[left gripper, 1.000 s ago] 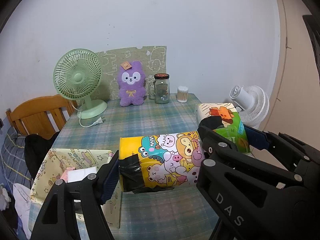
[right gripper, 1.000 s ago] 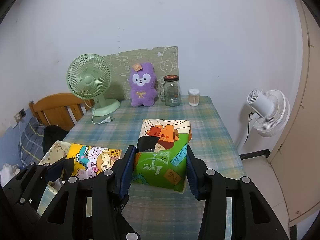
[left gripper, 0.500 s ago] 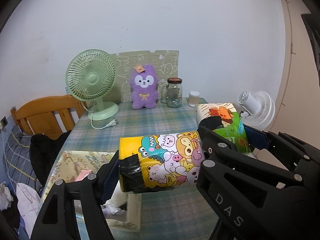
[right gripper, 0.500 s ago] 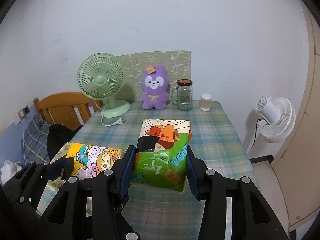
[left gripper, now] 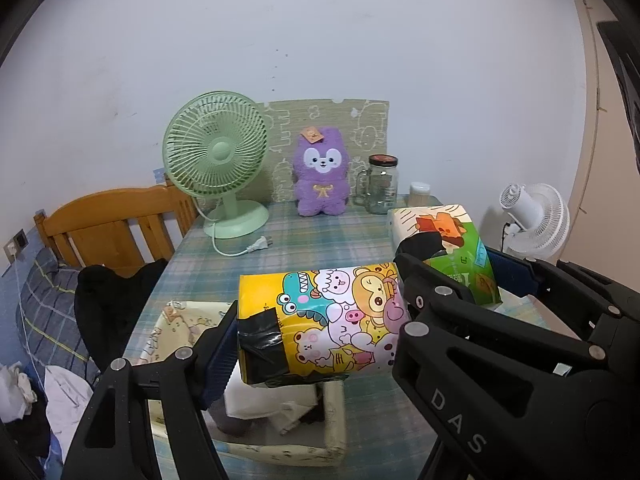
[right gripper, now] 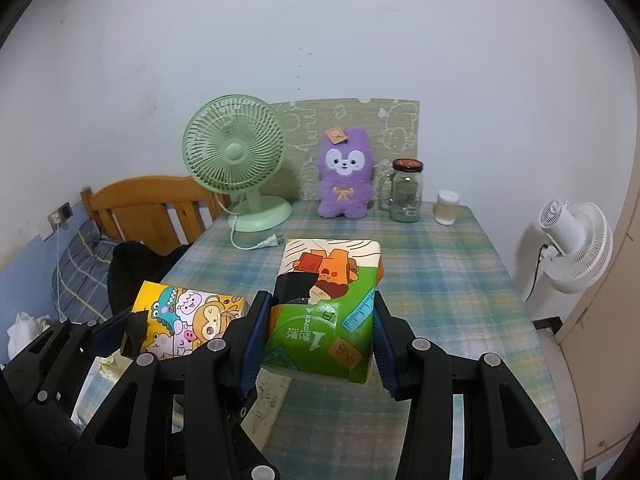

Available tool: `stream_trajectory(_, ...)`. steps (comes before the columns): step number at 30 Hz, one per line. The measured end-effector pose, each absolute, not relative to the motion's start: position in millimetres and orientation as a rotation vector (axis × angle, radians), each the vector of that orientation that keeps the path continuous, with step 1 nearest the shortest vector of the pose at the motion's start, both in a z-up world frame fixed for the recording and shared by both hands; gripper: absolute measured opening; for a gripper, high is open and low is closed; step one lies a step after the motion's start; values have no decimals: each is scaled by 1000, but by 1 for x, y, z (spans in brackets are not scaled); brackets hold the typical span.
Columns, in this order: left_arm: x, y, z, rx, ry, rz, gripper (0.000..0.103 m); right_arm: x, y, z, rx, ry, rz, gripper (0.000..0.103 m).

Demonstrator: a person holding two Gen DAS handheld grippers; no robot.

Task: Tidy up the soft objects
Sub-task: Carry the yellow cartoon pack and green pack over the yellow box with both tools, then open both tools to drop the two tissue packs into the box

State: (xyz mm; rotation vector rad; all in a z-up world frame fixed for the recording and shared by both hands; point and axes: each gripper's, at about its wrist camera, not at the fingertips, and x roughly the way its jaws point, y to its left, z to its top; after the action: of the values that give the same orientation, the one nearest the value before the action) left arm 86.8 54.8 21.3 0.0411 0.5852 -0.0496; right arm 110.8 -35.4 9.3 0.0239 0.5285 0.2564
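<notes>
Both grippers are holding soft packs up above the checked table (right gripper: 460, 264). Left gripper (left gripper: 316, 332) pinches the yellow pack (left gripper: 320, 324) with cartoon animals on it, one pad on each short end. Right gripper (right gripper: 316, 340) pinches the green pack (right gripper: 324, 308) by its two long sides.

Compared with a second ago, both packs sit the same way between the pads. The room has slid across the pictures, though. The green fan (left gripper: 218, 160), the purple plush toy (left gripper: 320, 178) and the glass jar (left gripper: 382, 184) now show further to the right than before. The pale fabric bin (left gripper: 336, 420), which was off to the left side, is now right under the yellow pack, with white things inside it.

The yellow pack lies on its side, its long way running left to right across the left view. The green pack points its long way toward the wall, away from the camera. The two packs are side by side, yellow on the left.
</notes>
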Motion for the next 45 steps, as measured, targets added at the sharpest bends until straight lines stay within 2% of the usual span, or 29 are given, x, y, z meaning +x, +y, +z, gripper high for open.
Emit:
stream_trajectory(16,101,101,1,39,620,-4,78,132,14,-9,9,566,322,50)
stream_trajectory(34,117,141,-48,-5,746,47,80,147,51,-46,-21,649,408,50)
stream_trajectory(45,113,148,-54,23,774,93,92,151,61,-58,-28,676,424,50)
